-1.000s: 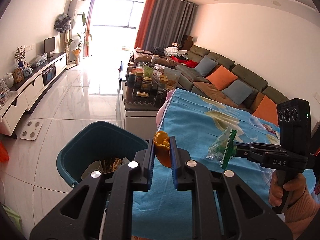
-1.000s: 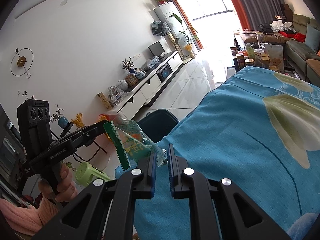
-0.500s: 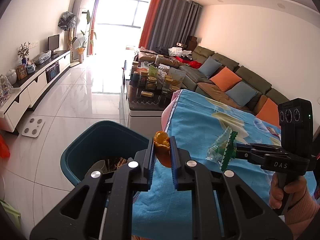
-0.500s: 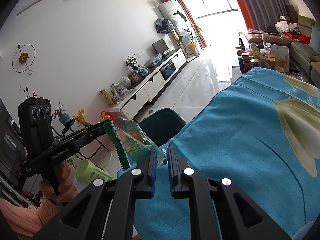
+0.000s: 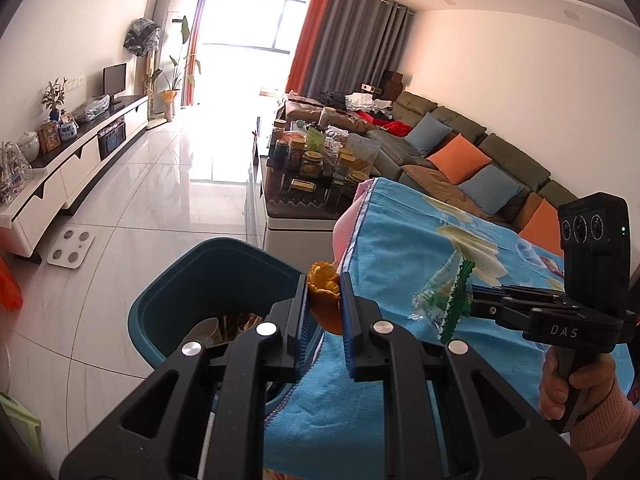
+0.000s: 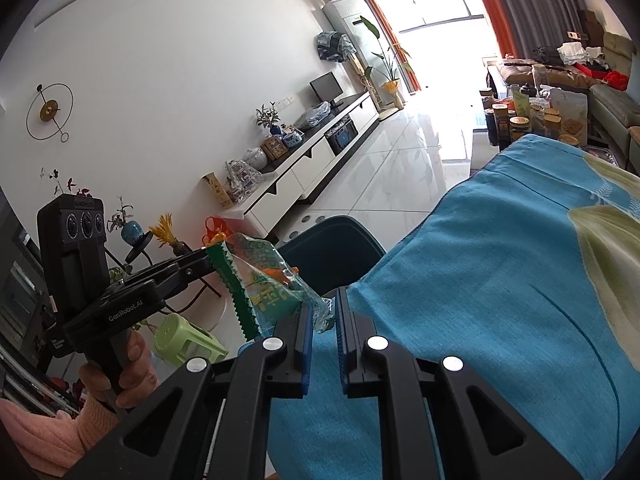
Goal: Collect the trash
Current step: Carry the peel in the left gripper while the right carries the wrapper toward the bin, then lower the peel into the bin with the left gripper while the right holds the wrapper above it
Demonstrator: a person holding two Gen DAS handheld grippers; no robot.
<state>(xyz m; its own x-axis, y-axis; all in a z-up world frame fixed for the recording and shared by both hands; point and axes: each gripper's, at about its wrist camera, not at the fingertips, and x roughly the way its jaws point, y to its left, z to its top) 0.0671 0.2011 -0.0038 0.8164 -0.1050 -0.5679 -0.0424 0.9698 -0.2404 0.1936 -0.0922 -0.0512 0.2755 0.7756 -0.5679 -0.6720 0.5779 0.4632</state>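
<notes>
Left gripper [image 5: 324, 312]: its jaws are clamping an orange peel [image 5: 325, 300], holding it just past the edge of the blue cloth [image 5: 400, 264] and close to the near rim of the teal bin [image 5: 208, 276].
Right gripper [image 6: 323, 322]: its jaws are pinching a corner of a clear snack wrapper [image 6: 260, 280] with a green zigzag edge; the rest of the wrapper is hanging free to the left, above the cloth.
What is changing: compared with a second ago, the bin is looming larger and sitting nearer the middle of the left wrist view, while both grips are staying as tight as they were. The right gripper is drifting slightly toward the bin side.
Bin: it is standing on the tiled floor beside the cloth-covered table, already holding some scraps.
Meaning for the task: both pieces of trash are being carried toward the bin; neither is released yet, and the peel looks likely to be dropped first.
</notes>
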